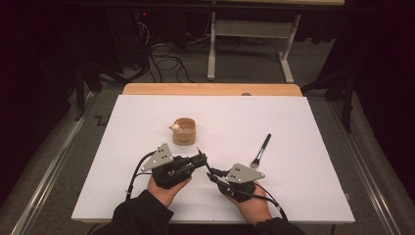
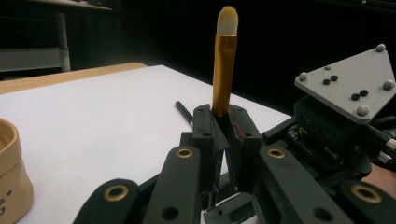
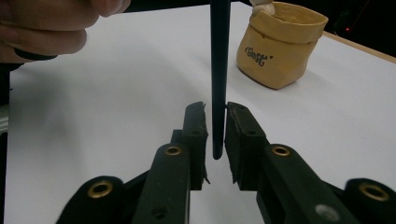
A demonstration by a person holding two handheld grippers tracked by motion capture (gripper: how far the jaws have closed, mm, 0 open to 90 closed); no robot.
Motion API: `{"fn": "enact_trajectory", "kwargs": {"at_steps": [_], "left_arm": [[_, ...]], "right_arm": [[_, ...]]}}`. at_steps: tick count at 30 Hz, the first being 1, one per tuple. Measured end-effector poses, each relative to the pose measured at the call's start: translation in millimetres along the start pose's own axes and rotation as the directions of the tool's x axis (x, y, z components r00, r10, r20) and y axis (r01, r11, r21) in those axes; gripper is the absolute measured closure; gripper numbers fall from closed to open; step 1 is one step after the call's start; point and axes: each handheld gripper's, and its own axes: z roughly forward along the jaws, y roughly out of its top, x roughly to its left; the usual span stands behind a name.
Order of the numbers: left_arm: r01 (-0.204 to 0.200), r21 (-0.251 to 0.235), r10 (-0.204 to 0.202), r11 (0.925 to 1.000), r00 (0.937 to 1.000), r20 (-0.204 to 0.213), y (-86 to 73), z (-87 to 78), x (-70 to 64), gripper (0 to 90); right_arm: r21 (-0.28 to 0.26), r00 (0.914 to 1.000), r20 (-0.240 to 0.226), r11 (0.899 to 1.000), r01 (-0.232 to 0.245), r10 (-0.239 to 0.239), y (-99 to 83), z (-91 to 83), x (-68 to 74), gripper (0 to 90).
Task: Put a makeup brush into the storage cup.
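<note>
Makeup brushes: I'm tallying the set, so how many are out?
3. One gold-ferruled brush in the left gripper, one black-handled brush lying on the table, one in the tan pouch, which may hide more.

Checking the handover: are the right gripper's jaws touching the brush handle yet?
Cannot tell. In the right gripper view, the brush's dark handle stands between the right gripper jaws, close against one, a narrow gap beside the other.

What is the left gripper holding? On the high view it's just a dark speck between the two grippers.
Observer: A small makeup brush with a gold ferrule and pale bristles; the left gripper jaws are shut on it.
Operator: Is the right gripper on it?
Observer: The dark handle end hangs between the right gripper jaws, with a sliver of gap on one side.
Operator: Any print on the pouch?
Observer: Dark lettering on the tan pouch, hard to read.
</note>
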Motion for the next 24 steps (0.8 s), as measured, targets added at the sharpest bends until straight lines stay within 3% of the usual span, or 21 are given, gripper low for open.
{"fn": "enact_trajectory", "kwargs": {"at_steps": [11, 24], "left_arm": [[-0.026, 0.018, 0.026, 0.9995, 0.9992, -0.031, -0.4, -2.2, 1.9, 83.2], [-0.033, 0.034, 0.036, 0.9989, 0.9968, -0.072, -2.1, -8.6, 7.9, 83.2]], "right_arm": [[0.011, 0.9996, -0.019, 1.000, -0.021, 0.021, -0.4, 1.5, 0.4, 54.5], [0.002, 0.9993, -0.001, 0.999, -0.039, 0.039, 0.0, -0.9, -1.3, 41.3]]}}
